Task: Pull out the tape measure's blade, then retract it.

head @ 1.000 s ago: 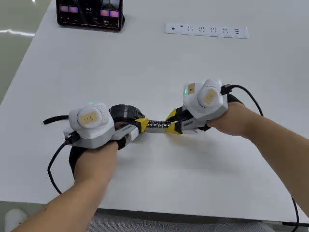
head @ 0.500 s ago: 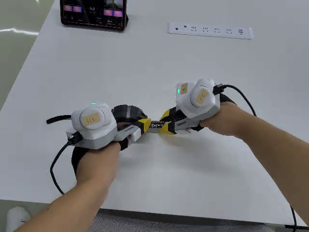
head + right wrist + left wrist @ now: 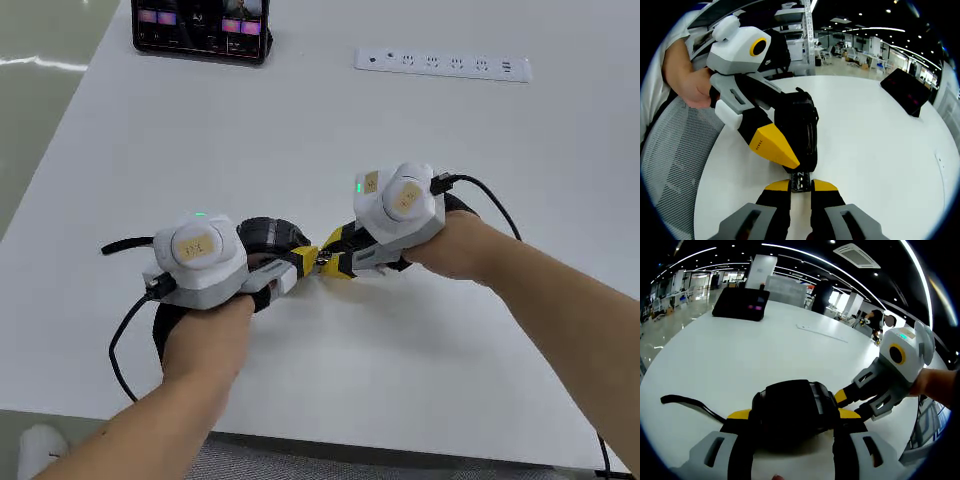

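Observation:
The black tape measure (image 3: pixel 266 235) rests on the white table (image 3: pixel 300 140), and my left gripper (image 3: pixel 287 263) is shut on its case (image 3: pixel 792 407), one yellow-tipped jaw on each side. Directly opposite, my right gripper (image 3: pixel 330 257) is shut on the blade tip (image 3: pixel 800 180), right at the case's mouth (image 3: pixel 799 135). Only a very short piece of the marked blade (image 3: pixel 321 262) shows between the two grippers. In the left gripper view my right gripper (image 3: pixel 856 396) comes in from the right. In the right gripper view my left gripper (image 3: pixel 785 159) holds the case from the left.
A dark tablet (image 3: pixel 203 25) stands at the table's far edge and a white power strip (image 3: pixel 445 63) lies to its right. The tape's black wrist strap (image 3: pixel 125 244) trails left. Cables run from both grippers. A mesh chair (image 3: pixel 670 165) sits by the near edge.
My right gripper has moved left toward the case while still holding the blade tip, and the exposed blade has shrunk from a short stretch to almost nothing. The left gripper has kept its hold.

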Tool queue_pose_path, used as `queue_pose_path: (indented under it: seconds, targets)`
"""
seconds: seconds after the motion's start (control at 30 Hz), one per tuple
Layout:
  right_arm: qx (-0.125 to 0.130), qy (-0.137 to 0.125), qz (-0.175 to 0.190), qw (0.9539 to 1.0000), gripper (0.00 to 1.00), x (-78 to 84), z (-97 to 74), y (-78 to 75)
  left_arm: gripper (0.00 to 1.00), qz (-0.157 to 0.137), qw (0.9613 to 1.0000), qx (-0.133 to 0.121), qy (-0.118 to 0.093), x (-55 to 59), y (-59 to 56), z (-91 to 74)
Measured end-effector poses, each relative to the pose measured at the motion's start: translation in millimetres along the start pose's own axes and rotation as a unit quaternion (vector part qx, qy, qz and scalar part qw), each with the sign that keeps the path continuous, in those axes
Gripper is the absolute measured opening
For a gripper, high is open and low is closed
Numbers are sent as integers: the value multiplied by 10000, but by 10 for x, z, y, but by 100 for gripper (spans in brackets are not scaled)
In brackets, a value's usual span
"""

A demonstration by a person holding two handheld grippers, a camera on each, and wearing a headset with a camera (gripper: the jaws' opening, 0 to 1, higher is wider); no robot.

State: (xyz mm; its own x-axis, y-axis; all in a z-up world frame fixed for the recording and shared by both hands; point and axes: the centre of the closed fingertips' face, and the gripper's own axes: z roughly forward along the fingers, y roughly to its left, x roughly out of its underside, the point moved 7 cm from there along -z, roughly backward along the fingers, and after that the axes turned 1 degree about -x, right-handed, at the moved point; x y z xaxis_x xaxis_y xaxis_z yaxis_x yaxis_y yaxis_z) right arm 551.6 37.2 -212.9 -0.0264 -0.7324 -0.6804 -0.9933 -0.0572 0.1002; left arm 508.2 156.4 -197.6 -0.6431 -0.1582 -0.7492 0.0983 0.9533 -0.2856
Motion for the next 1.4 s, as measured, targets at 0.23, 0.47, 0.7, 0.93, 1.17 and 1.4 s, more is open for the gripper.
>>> queue_pose_path:
  seconds: [0.23,0.47,0.7,0.93,1.17,1.4]
  targets:
    - [-36,-32,-3,10000,11,-28,35,-13,59,-14,10000,12,3,-5,2,2]
    - [-50,-64,20,10000,11,-35,59,-17,59,10,10000,9,6,-3,0,6]
    - [-56,-57,-2,10000,11,-38,63,-19,59,1,10000,5,2,0,4,11]
    - [-14,-50,17,10000,11,-40,61,-18,60,-35,10000,-7,-10,-4,2,12]
    - [65,7,-99,9999,13,-45,65,8,61,35,10000,-15,17,-5,-4,22]
    - [96,-29,30,9999,13,-56,5,-3,61,13,10000,-4,76,-4,-2,14]
